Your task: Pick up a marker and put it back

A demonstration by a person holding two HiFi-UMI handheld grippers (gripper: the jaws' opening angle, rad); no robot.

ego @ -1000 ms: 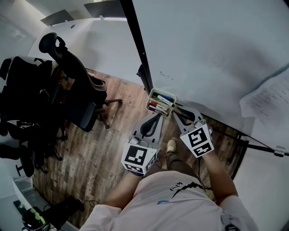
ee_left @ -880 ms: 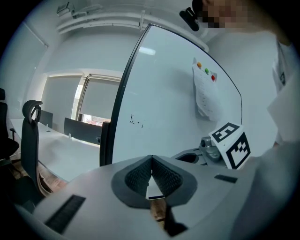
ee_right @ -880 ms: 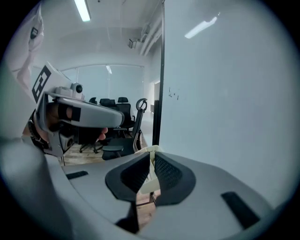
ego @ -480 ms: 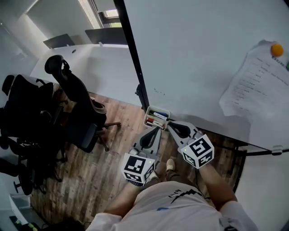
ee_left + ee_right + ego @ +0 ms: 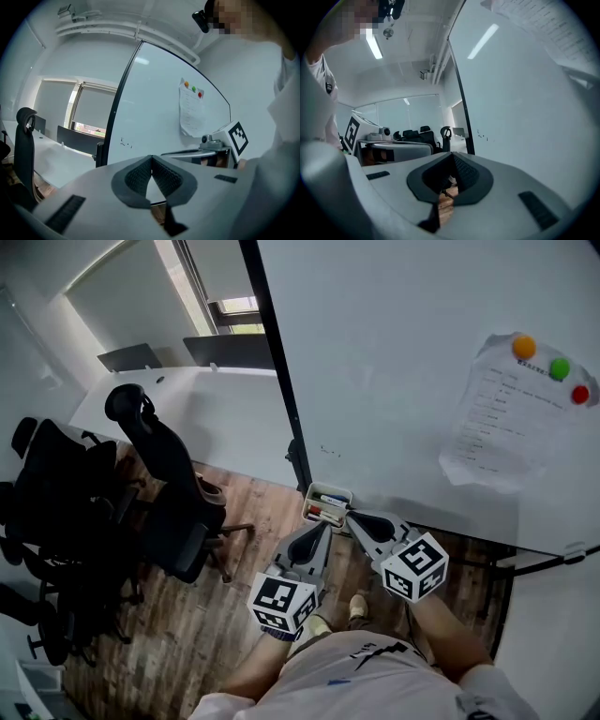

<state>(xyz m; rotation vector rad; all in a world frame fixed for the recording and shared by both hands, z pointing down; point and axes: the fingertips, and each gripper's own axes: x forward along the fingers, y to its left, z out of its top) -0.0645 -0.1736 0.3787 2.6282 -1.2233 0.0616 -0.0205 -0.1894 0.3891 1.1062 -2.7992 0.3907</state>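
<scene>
- I see from the head view a small white tray (image 5: 341, 492) fixed at the foot of a large whiteboard (image 5: 394, 371), above a wooden floor.
- The markers (image 5: 323, 510) lie side by side in that tray; I can make out red and blue ones.
- My left gripper (image 5: 324, 526) points up at the tray from just below it. Its own view shows the two dark pads pressed together tip to tip, with nothing between them.
- My right gripper (image 5: 351, 517) sits just beside the tray's lower right corner. Its jaws are likewise closed on nothing.
- A sheet of paper (image 5: 492, 418) hangs on the board under three coloured magnets, and black office chairs (image 5: 164, 484) stand to the left.
- I judge that no marker is in hand, so this is the reach toward the tray.
- The next move calls for spreading one gripper's jaws, then setting them either side of a single marker's barrel without catching its neighbours.
</scene>
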